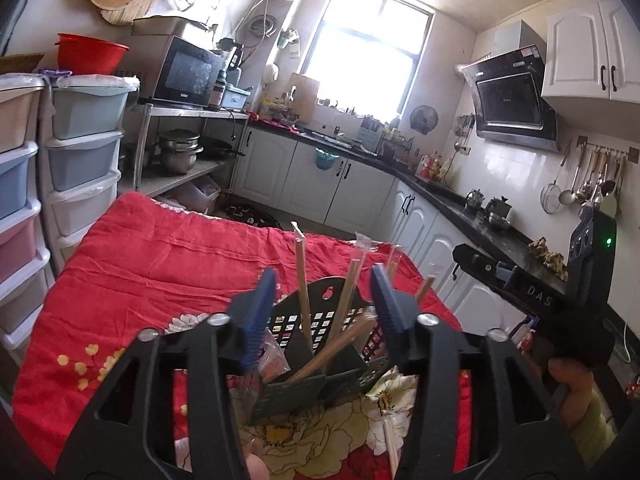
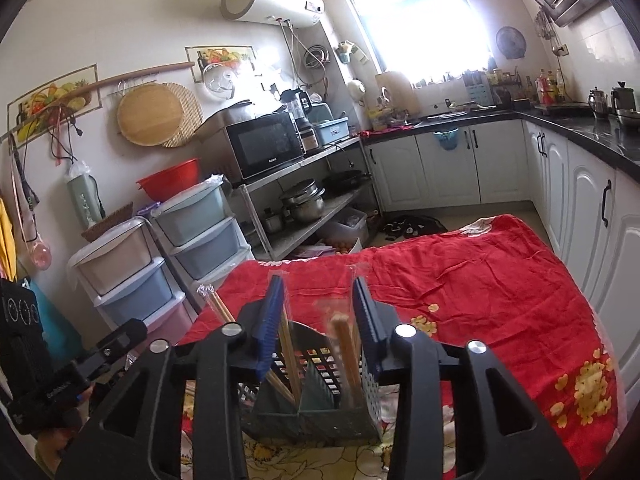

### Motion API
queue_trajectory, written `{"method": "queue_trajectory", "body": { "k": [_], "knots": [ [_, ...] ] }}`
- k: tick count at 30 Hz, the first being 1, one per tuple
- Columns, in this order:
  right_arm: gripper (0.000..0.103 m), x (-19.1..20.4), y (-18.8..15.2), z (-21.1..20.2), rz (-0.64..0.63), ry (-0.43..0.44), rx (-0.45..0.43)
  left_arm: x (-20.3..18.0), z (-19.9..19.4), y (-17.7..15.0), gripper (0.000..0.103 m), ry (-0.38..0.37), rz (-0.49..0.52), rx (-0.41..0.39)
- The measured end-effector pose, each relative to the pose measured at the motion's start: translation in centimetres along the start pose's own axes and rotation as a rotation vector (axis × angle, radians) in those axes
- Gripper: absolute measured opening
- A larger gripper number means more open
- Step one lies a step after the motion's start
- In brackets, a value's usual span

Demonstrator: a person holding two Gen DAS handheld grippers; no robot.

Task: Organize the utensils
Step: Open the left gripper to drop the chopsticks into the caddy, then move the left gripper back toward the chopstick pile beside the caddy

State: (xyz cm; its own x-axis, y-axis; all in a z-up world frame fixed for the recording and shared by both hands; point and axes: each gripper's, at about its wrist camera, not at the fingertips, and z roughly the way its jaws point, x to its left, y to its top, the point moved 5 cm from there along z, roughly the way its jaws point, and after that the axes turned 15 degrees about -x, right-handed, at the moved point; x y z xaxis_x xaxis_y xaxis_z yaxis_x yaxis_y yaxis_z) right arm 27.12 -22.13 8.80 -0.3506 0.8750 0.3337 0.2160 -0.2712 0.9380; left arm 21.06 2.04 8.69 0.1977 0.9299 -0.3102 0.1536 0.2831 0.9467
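A dark perforated utensil holder (image 1: 320,344) stands on the red flowered cloth (image 1: 152,256), with several wrapped wooden chopsticks (image 1: 302,284) standing in its compartments. My left gripper (image 1: 322,284) is open, its blue pads on either side above the holder, holding nothing. In the right wrist view the same holder (image 2: 320,400) sits right under my right gripper (image 2: 320,300), which is open with chopsticks (image 2: 344,352) standing between its pads. One wrapped pair (image 1: 390,436) lies on the cloth beside the holder. The right gripper's body (image 1: 560,292) shows at the right of the left wrist view.
Pastel plastic drawer units (image 2: 168,248) stand left of the table. A steel shelf with a microwave (image 2: 264,146) and pots is behind. White cabinets with a black counter (image 2: 592,132) run along the right. The cloth stretches bare beyond the holder (image 2: 480,280).
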Motion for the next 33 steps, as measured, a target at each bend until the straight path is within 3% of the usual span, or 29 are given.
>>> {"method": "queue_trajectory", "body": {
  "k": [7, 12, 17, 33],
  "knots": [
    [0.049, 0.3, 0.1, -1.4, -0.023, -0.002, -0.010, -0.5, -1.7, 1.0, 0.078, -0.009, -0.010, -0.043],
    [0.060, 0.9, 0.0, -2.7, -0.051, 0.004, -0.017, -0.7, -2.9, 1.5, 0.092, -0.019, -0.015, -0.068],
    [0.067, 1.2, -0.3, -3.9, -0.066, 0.005, -0.025, -0.6, -3.8, 1.2, 0.092, -0.016, -0.028, -0.073],
    [0.069, 0.9, -2.0, -6.0, -0.051, 0.002, 0.009, 1.3, -5.8, -1.5, 0.092, 0.022, -0.094, -0.030]
  ]
}}
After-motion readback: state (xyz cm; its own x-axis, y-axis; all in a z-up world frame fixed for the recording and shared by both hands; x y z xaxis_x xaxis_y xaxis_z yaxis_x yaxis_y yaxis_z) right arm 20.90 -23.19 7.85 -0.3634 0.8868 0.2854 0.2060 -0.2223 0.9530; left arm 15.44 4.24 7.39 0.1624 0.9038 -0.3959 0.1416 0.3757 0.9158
